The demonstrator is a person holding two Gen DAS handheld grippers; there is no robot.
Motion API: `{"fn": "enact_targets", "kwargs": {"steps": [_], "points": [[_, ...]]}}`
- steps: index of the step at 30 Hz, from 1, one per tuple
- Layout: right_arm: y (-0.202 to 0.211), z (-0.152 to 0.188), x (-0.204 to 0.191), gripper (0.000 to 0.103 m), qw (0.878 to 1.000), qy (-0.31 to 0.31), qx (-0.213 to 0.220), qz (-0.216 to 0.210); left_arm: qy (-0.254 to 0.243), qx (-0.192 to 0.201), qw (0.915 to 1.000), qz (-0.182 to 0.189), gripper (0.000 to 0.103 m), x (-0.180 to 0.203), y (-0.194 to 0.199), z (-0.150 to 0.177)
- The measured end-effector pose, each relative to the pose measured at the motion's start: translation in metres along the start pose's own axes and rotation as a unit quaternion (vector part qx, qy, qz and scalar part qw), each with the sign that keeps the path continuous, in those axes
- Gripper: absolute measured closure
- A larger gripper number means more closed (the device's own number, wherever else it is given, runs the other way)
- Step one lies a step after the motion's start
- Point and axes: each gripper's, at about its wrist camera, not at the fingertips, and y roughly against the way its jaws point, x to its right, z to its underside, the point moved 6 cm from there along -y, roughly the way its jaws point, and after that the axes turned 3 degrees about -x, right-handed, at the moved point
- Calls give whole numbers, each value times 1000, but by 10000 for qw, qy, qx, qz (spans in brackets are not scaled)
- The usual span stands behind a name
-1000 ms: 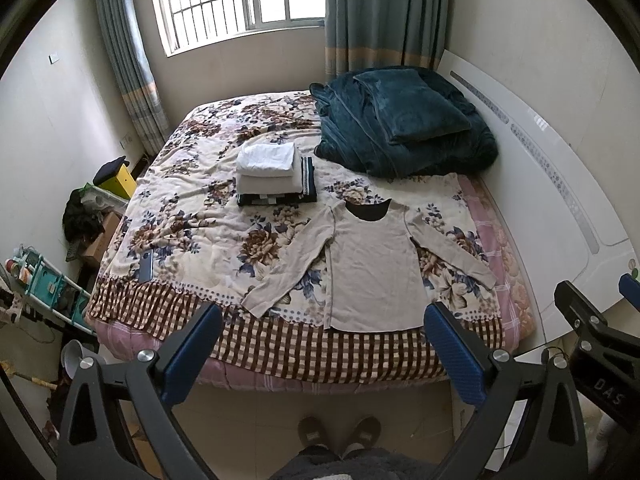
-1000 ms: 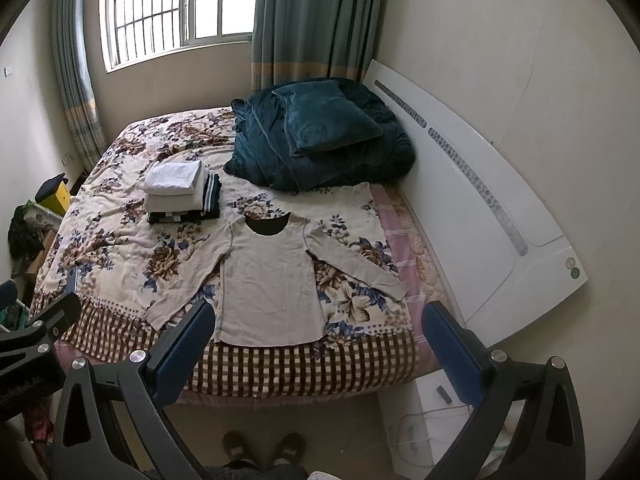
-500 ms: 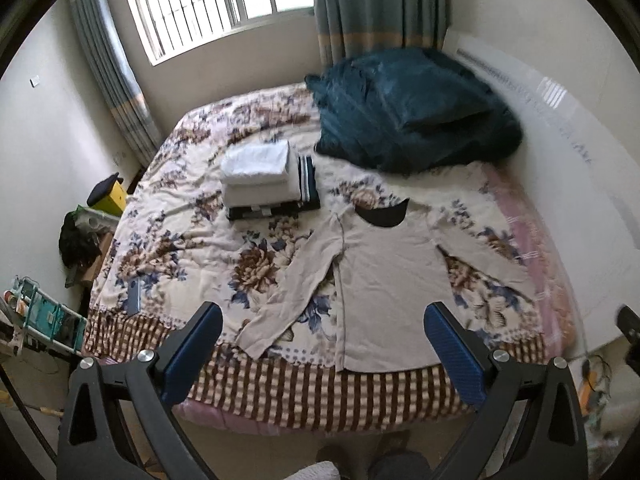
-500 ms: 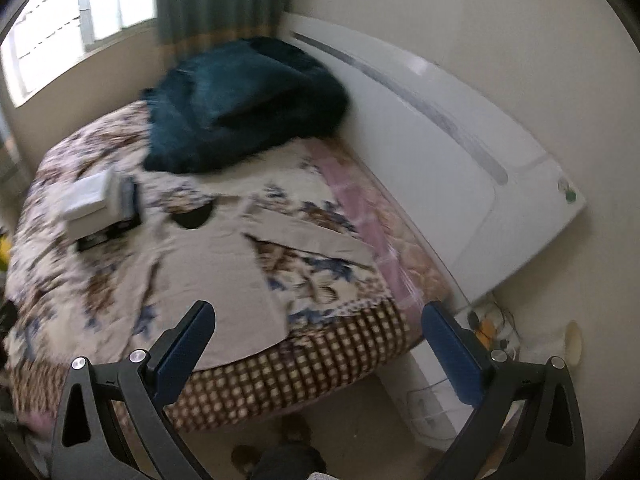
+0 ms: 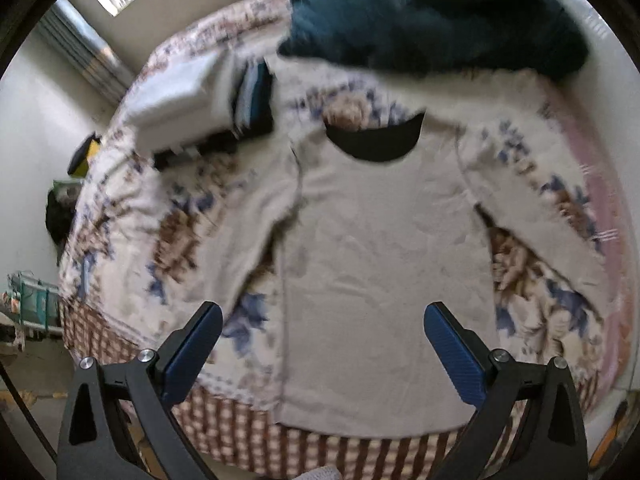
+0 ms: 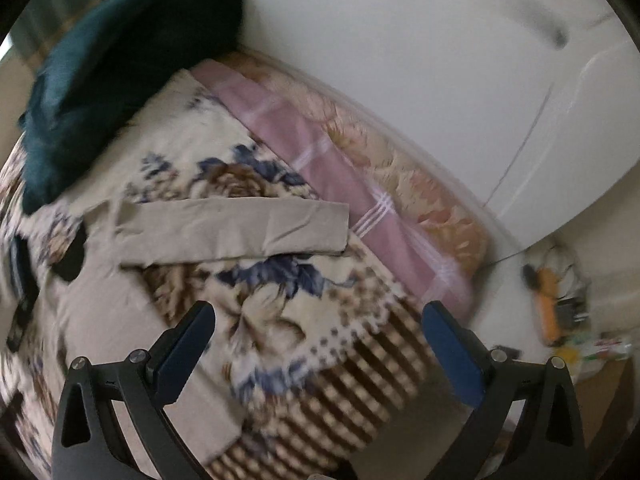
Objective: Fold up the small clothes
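A beige long-sleeved shirt [image 5: 384, 264] lies flat, face up, on the floral bedspread [image 5: 132, 216], sleeves spread, with a black neck opening at the far end. My left gripper [image 5: 323, 336] is open and empty, hovering over the shirt's lower hem. In the right wrist view the shirt's right sleeve [image 6: 236, 232] stretches across the bedspread [image 6: 280, 320] toward the pink sheet. My right gripper [image 6: 318, 340] is open and empty, above the bed's near right corner, short of the sleeve cuff.
A stack of folded clothes [image 5: 188, 96] sits beyond the shirt at the left. A dark teal blanket [image 5: 432, 12] lies at the head of the bed. The white headboard [image 6: 440, 80] stands on the right. Clutter [image 6: 560, 308] lies on the floor by it.
Both grippers have moved forward and down toward the bed. The left now hovers over the shirt's hem; the right has swung toward the right sleeve. Both stay open.
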Motion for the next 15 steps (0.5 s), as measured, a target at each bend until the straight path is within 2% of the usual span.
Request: {"fn": "enact_targets", "kwargs": {"steps": [3,5,8,9,12,14,15], "points": [[-77,-22,12,0,9976,-569,-373,-117,12,-308,9995,-78,0,20,-50,-4],[-113,-29,23,0,9938,-974,-478,-234,21,-518,9986,-66,0,34,-83,-5],[-172,-36,43,1,9819,-1706,-746,-340,-44,-741,9972,-25,0,54,-127,-2],[-196,-38,50,2,9746,-2033,-831,-440,-81,-764,9970,-29,0,59,-139,-3],[-241,-42,59,12,9557,-2684,-935,-761,-147,-835,9964,-11,0,77,-171,-8],[-252,-45,62,13,9489,-2958,-803,-755,-124,-855,9963,10,0,82,-185,-10],[-251,-50,62,27,9490,-3026,-570,-680,-107,-856,9963,20,0,82,-188,-12]]}}
